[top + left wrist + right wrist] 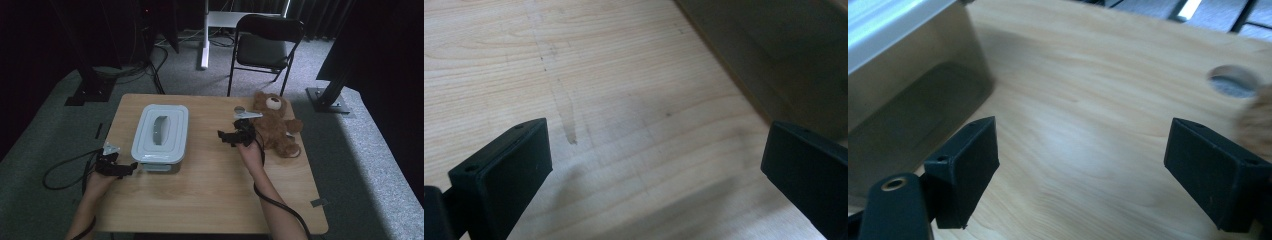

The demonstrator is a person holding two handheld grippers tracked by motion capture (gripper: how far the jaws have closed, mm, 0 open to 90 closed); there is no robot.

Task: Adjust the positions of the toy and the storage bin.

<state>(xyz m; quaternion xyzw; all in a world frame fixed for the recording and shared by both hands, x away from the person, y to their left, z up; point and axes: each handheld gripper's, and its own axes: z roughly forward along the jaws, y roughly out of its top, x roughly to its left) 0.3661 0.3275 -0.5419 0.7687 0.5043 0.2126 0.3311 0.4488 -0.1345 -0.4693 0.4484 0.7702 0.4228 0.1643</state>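
A pale blue-grey plastic box [160,132] with a handled lid stands on the left half of the wooden table [215,195]. A brown teddy bear [275,122] lies at the right back. My left gripper [129,169] rests by the box's near left corner, its jaws wide open over bare wood [656,145], with the box wall [784,65] just beyond. My right gripper [223,138] hovers between box and bear, pointing toward the box. Its jaws stand open with nothing between them [1083,145]; the box side [908,100] is at left and bear fur [1255,125] at right.
A round cable hole [1233,81] pierces the table near the bear's head. Behind the table stand a black folding chair [267,47] and a white stand leg [204,35]. Black frame posts [90,82] rise at both sides on grey carpet.
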